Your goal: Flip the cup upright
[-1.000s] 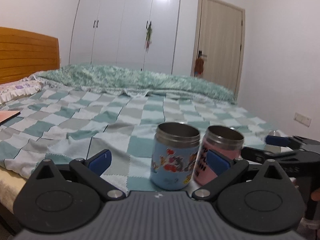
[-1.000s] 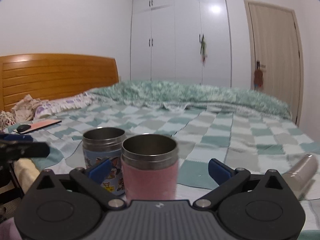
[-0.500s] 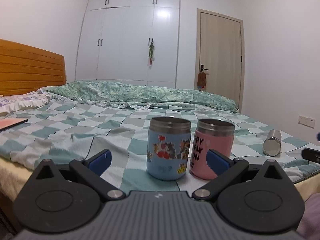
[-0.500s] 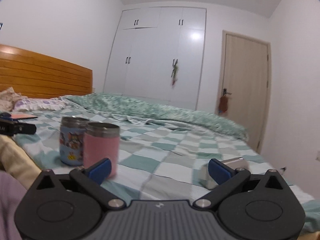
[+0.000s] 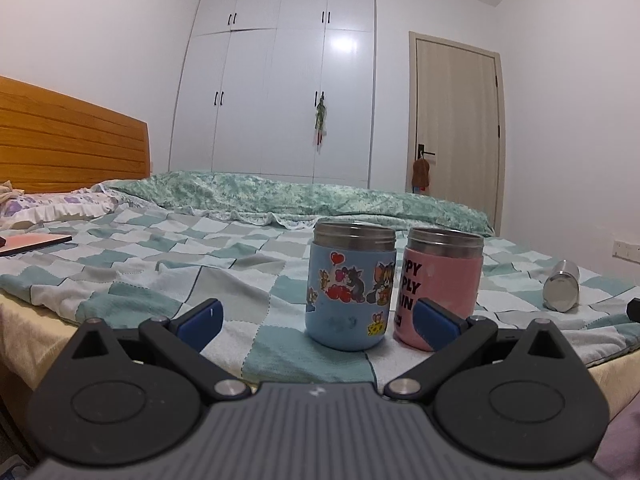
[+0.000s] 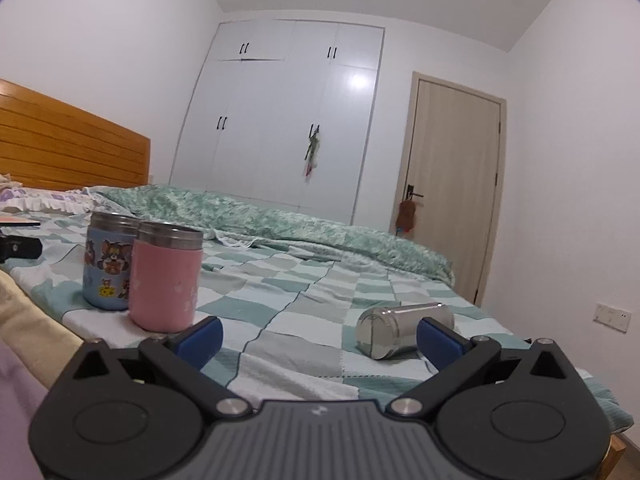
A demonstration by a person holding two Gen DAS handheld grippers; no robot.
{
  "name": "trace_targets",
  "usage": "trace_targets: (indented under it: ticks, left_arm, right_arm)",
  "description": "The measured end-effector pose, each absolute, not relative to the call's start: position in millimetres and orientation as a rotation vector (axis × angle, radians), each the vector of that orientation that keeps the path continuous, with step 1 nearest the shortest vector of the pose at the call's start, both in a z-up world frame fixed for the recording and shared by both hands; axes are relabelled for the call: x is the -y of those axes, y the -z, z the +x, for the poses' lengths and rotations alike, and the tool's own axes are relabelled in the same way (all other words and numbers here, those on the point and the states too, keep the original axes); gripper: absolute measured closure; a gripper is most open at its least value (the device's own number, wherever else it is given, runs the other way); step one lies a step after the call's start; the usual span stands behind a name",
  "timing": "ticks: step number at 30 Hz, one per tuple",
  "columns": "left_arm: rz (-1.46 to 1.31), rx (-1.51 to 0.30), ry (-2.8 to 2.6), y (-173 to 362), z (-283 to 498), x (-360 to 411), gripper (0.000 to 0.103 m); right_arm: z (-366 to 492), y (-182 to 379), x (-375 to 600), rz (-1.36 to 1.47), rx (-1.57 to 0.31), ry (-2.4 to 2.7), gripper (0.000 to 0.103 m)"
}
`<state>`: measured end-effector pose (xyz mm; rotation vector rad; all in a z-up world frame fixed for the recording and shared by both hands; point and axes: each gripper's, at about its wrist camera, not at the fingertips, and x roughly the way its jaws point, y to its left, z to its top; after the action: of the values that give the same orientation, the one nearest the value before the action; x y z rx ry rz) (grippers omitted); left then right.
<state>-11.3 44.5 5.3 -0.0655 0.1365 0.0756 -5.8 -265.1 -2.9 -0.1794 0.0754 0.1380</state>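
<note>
Left claw (image 5: 318, 316): released, fingers spread wide, holding nothing, low at the near edge of the bed (image 5: 160, 256).
Right claw (image 6: 319, 334): released, fingers wide apart, empty, also at the near edge.
Steel cup (image 6: 400, 330): lying on its side on the checked blanket, toward the bed's foot end, well apart from the other two cups; just ahead of the right claw's right finger.
Blue cartoon cup (image 5: 351, 286): upright near the near edge.
Pink cup (image 5: 438, 286): upright, just beside the blue one.
Phone (image 5: 34, 242): flat near the pillow.
</note>
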Motion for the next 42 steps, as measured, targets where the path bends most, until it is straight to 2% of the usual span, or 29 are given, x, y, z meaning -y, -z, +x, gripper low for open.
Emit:
trace_targets:
  ticks: [42]
  left_arm:
    - [-0.061,-0.137,-0.059,-3.7,-10.2,-43.5,0.0]
  right_arm:
    - [-1.1,4.3,268.3,-0.154,-0.087,-0.115,0.0]
